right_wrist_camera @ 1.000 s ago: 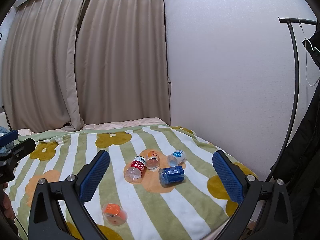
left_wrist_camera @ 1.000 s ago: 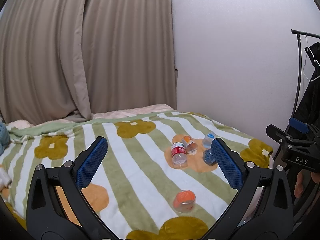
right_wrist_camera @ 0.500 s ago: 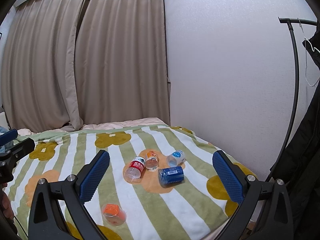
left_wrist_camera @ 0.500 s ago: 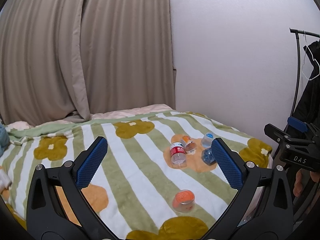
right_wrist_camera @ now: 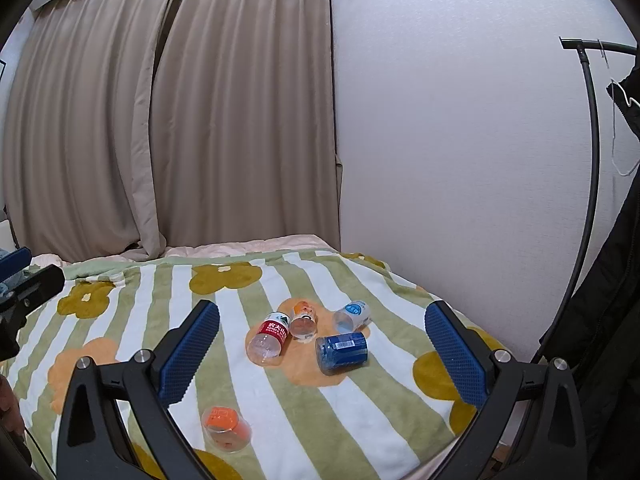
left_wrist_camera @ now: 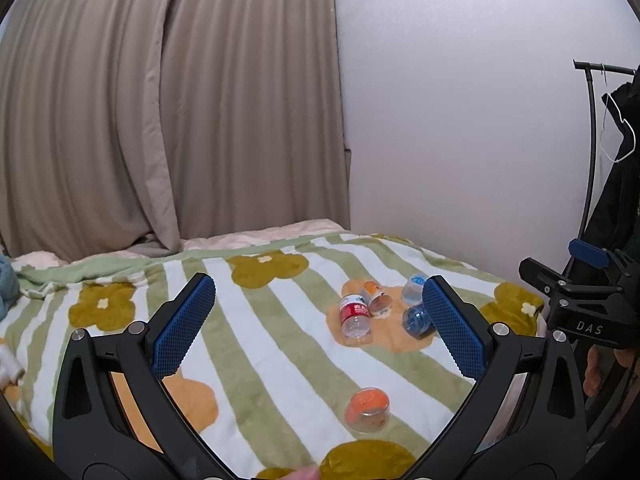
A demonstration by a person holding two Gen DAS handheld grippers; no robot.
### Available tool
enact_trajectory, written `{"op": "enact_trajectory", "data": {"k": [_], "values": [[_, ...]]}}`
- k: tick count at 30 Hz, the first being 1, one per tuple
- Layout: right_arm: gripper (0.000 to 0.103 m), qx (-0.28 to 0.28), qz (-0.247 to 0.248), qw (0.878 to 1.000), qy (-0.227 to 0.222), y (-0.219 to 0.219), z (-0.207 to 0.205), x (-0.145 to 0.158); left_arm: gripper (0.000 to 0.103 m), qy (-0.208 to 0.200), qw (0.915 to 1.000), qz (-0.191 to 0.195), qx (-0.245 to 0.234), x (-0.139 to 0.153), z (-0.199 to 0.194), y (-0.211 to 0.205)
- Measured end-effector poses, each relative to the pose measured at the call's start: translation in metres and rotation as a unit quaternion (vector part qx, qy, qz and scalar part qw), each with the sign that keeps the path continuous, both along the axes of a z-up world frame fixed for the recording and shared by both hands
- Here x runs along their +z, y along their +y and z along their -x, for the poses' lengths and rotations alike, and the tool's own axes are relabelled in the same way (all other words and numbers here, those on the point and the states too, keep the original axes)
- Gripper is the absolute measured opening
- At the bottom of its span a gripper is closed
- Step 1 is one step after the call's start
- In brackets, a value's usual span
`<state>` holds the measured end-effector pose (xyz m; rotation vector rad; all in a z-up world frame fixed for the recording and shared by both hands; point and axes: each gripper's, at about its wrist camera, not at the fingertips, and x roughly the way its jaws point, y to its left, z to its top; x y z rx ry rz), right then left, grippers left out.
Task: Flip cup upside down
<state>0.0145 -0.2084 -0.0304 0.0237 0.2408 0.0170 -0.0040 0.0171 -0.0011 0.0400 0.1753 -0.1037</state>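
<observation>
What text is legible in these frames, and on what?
"DAS": white letters on the black body of the right gripper, seen in the left wrist view.
Red-label bottle: white characters and a line of small print, too small to read.
Blue can: white barcode patch, unreadable.
Blue-label bottle: print blurred.
Orange cup: faint outline marking, unreadable.

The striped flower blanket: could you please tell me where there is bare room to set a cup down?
The striped flower blanket is bare between the lone orange-labelled clear plastic cup and the cluster, and across its left half toward the beige curtains. It is crowded around the red-labelled clear bottle and the blue cylindrical can, which lie with two small containers.
</observation>
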Motion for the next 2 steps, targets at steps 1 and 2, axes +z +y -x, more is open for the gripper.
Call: {"op": "enact_trajectory", "data": {"k": [1, 2], "values": [[0.103, 0.000, 0.001, 1.000, 0.000, -0.0003, 0.0008, -0.0002, 0.103, -0.001, 1.0000, -0.002, 0.002, 0.0001, 0.0001, -0.0001], [0.103, 0.000, 0.000, 1.000, -0.001, -0.0004, 0.0007, 0.0000, 0.103, -0.003, 1.0000, -0.005, 0.003, 0.0003, 0.0002, -0.0004]]}}
